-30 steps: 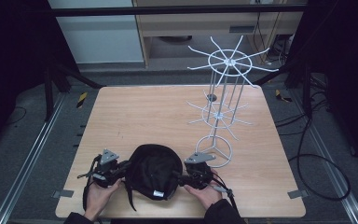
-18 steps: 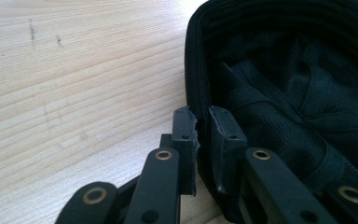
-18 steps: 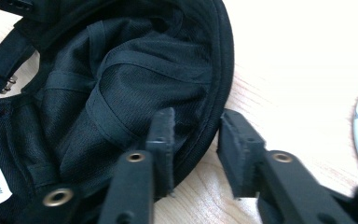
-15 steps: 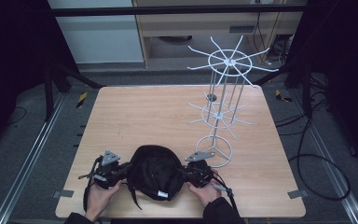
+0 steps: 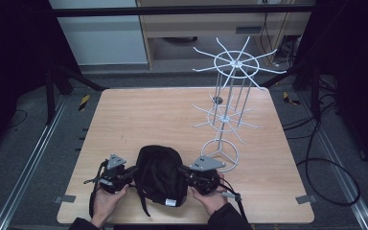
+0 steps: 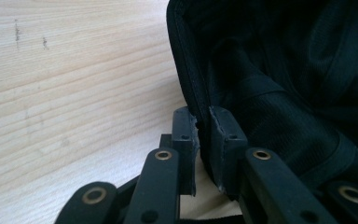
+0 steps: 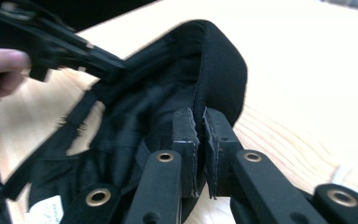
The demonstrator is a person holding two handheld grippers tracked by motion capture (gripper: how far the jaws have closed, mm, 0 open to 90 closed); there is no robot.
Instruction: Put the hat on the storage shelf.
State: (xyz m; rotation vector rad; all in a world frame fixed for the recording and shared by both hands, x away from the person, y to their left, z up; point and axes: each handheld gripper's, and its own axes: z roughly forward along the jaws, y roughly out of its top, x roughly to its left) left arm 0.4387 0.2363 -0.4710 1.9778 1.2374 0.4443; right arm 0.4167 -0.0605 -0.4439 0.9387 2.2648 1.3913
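Since the picture a second before, the right gripper (image 5: 190,173) had slid in from the wire rack's base to the black bag (image 5: 160,173), and its jaws had just been closing; in the right gripper view they pinched the bag's stitched edge (image 7: 200,100) between them. Opposite it, the left gripper (image 5: 130,171) kept its place, jaws clamped tight on the other edge of the bag (image 6: 193,88).

That bag lay on the wooden table (image 5: 148,120) at the near edge, between the two grippers and just left of the white wire rack (image 5: 230,103), whose ring foot sat beside the right gripper. Behind the rack stood a pale cabinet (image 5: 100,33) and a wooden shelf unit (image 5: 196,28); black cables (image 5: 326,158) trailed over the grey floor to the rack's right.

Both forearms were cut off at the bottom of the high view. The inside of the bag was dark, and I couldn't make out anything in it; the right gripper view was blurred.
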